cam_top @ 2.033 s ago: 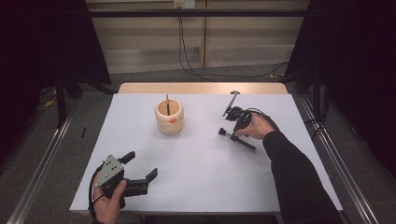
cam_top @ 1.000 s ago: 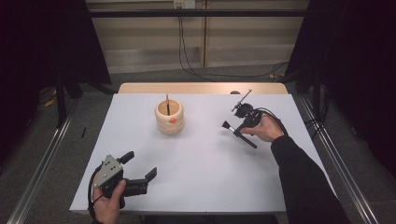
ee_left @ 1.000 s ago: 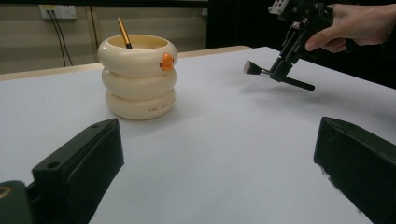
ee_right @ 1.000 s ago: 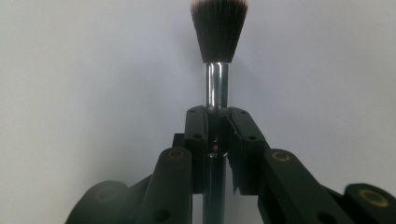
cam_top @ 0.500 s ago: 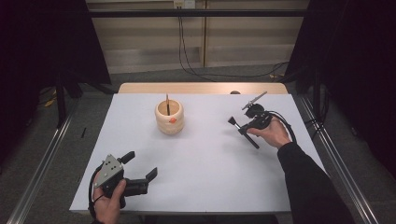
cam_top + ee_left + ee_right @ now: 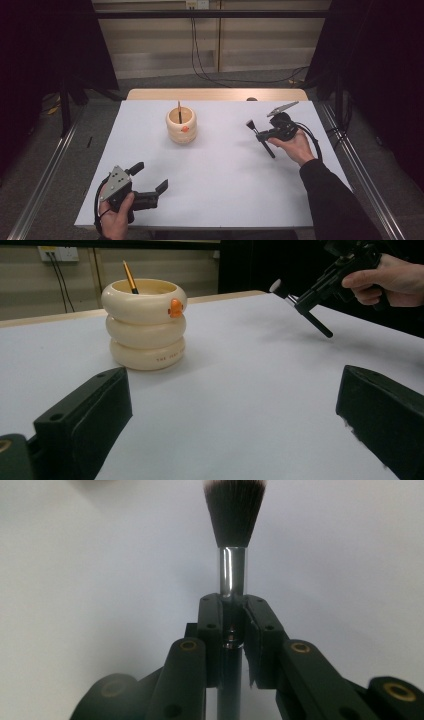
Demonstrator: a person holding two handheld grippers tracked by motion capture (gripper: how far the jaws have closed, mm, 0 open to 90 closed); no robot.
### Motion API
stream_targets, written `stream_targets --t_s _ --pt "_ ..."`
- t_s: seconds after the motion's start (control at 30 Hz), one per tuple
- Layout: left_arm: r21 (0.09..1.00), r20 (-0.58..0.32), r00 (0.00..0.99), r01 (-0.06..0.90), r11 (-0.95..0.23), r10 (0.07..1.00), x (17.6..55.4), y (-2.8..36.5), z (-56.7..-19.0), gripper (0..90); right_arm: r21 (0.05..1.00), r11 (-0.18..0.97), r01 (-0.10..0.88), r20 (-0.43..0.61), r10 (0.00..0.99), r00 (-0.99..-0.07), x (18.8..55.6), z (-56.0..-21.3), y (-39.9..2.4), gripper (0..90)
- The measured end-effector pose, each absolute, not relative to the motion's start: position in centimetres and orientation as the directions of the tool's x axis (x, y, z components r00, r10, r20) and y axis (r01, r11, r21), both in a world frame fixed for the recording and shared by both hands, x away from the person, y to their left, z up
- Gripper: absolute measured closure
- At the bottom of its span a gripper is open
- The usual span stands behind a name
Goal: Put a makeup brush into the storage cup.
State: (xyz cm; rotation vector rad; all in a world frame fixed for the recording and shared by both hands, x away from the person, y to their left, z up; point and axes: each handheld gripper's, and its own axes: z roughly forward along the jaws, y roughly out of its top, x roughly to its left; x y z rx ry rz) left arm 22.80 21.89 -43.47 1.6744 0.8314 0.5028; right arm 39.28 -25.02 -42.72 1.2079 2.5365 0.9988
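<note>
R tool (image 6: 232,625) clamped tight on brush (image 6: 233,510), shifted toward 3 o'clock vs earlier; L tool (image 6: 150,187) wide open, empty, unmoved on counter (image 6: 225,180).

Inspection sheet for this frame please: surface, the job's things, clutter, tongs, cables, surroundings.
Surface: white table top, bare apart from the items below; wooden strip along its far edge.
Job's things: makeup brush clamped by its handle, bristles pointing away from the tongs, lifted off the table; cream ringed cup with an orange spot, upright, a thin stick standing in it.
Clutter: nothing seen.
Tongs: right tongs shut on the brush, held above the table's right side; left tongs open, low at the near left corner, holding nothing.
Cables: black cable looping from the right tongs; wires hanging down the far wall.
Surroundings: dark curtains either side, metal rails on the floor.
</note>
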Motion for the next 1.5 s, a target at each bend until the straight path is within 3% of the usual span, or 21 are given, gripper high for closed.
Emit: stream_targets --t_s 0.53,0.9,1.5 --pt "0.958 -0.098 0.657 0.265 -0.108 0.747 22.9 21.9 -43.4 1.3 0.77 0.273 0.576 0.21 0.745 -0.633 38.0 -41.6 -26.7 78.9" --pt "0.959 -0.093 0.656 0.261 -0.109 0.749 22.8 22.0 -43.4 1.3 0.857 0.177 0.484 0.234 0.702 -0.673 36.9 -41.0 -27.0 78.8" --pt "0.959 -0.094 0.655 0.261 -0.108 0.75 22.9 21.9 -43.4 1.4 0.918 0.019 0.396 0.298 0.626 -0.721 36.0 -41.2 -27.3 78.9"
